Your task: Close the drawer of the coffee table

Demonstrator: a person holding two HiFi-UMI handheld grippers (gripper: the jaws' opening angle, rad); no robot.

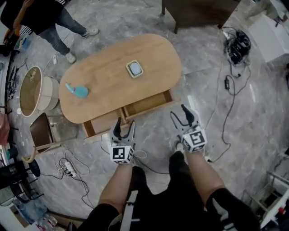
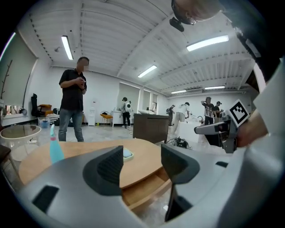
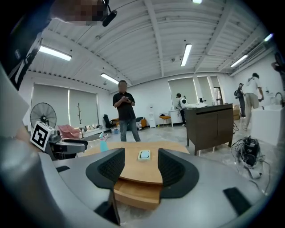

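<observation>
The oval wooden coffee table (image 1: 113, 83) has two drawers pulled out at its near edge: a left drawer (image 1: 100, 125) and a right drawer (image 1: 149, 104). My left gripper (image 1: 125, 127) hovers open just in front of the gap between the drawers. Off the right drawer's front corner, my right gripper (image 1: 178, 111) is also open and apart from the wood. In the left gripper view an open drawer (image 2: 143, 189) shows between the empty jaws of the gripper (image 2: 142, 164). The right gripper (image 3: 139, 168) frames the drawer front (image 3: 133, 195) below the tabletop.
A teal spray bottle (image 1: 76, 90) and a small square dish (image 1: 134, 68) sit on the tabletop. A person (image 1: 49, 20) stands beyond the far left end. A round side table (image 1: 31, 90), a brown box (image 1: 41, 131), a dark cabinet (image 1: 198, 11) and floor cables (image 1: 230, 85) surround the table.
</observation>
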